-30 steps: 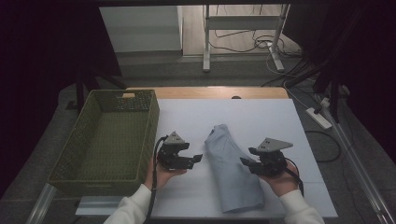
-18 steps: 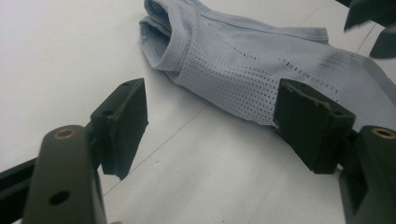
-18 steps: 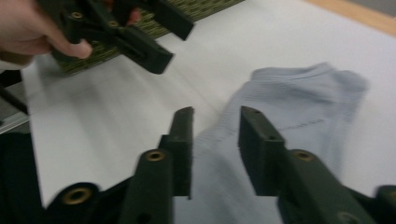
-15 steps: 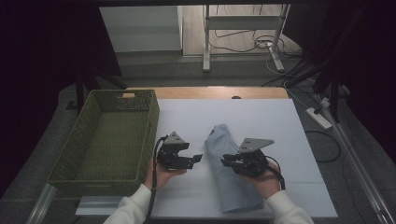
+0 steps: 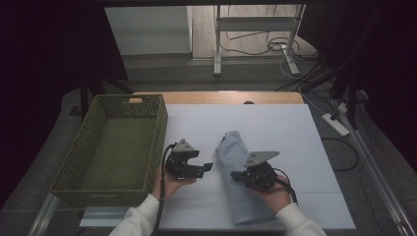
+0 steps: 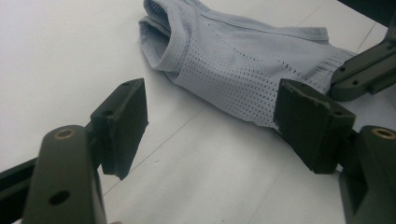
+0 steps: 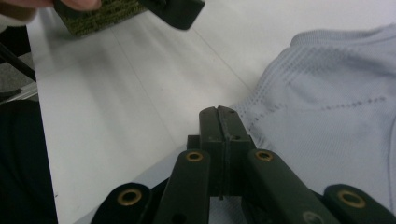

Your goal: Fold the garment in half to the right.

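- Lying lower centre of the high view: folded light blue garment on white table.
- Left gripper just left of it, jaws apart.
- Right gripper jaws pressed together at garment's edge; whether they pinch fabric, cannot tell.
- Green basket at left.

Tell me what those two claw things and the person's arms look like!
Both are dark, nearly black tools. The left gripper has two flat blocky pads and brass-coloured rivets. The right gripper has the same rivets. Each carries a grey three-cornered plate on top and a black cable. The person wears white sleeves.
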`<state>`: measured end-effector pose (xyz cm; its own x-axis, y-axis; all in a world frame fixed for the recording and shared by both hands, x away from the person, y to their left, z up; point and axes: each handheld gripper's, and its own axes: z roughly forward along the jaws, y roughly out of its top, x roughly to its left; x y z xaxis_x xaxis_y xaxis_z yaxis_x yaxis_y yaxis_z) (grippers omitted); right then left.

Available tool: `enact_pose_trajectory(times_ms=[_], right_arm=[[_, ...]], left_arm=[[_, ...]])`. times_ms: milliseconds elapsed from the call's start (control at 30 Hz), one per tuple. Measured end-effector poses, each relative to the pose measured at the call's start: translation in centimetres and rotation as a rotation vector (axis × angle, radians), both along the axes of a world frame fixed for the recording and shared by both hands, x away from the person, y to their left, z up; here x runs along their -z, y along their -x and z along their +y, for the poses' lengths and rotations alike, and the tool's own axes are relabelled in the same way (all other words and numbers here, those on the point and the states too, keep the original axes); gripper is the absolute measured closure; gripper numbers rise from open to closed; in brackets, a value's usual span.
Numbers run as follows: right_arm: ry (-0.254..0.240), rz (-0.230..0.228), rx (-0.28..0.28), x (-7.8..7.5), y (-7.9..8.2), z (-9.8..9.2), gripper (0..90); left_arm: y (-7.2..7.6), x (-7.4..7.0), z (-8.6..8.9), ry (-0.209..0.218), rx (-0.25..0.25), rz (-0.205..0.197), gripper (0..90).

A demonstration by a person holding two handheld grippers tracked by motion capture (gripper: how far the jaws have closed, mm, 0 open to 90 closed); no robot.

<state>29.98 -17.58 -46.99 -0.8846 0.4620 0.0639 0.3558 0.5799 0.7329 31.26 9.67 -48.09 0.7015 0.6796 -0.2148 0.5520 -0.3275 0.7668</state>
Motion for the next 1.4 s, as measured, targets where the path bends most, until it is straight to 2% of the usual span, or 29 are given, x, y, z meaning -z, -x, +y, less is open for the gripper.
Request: enact_pose_trajectory(times_ms=[200, 567, 800, 1100, 1400], right_arm=[[0.025, 0.019, -0.001, 1.1, 0.0, -0.1, 89.4], [0.103, 0.058, -0.011, 3.4, -0.1, -0.1, 89.4], [0.086, 0.056, 0.000, 4.1, 0.0, -0.2, 89.5], [0.093, 0.033, -0.013, 3.9, 0.2, -0.3, 89.5], [0.078, 0.039, -0.003, 4.3, 0.1, -0.2, 89.6]], left_arm=[[0.0, 0.0, 0.0, -0.001, 0.000, 0.000, 26.9], [0.0, 0.0, 0.1, -0.004, 0.001, 0.000, 26.8], [0.0, 0.1, 0.1, -0.007, 0.000, 0.005, 26.8], [0.0, 0.1, 0.1, -0.004, -0.003, 0.004, 26.8], [0.0, 0.1, 0.0, -0.008, 0.001, 0.004, 26.7]])
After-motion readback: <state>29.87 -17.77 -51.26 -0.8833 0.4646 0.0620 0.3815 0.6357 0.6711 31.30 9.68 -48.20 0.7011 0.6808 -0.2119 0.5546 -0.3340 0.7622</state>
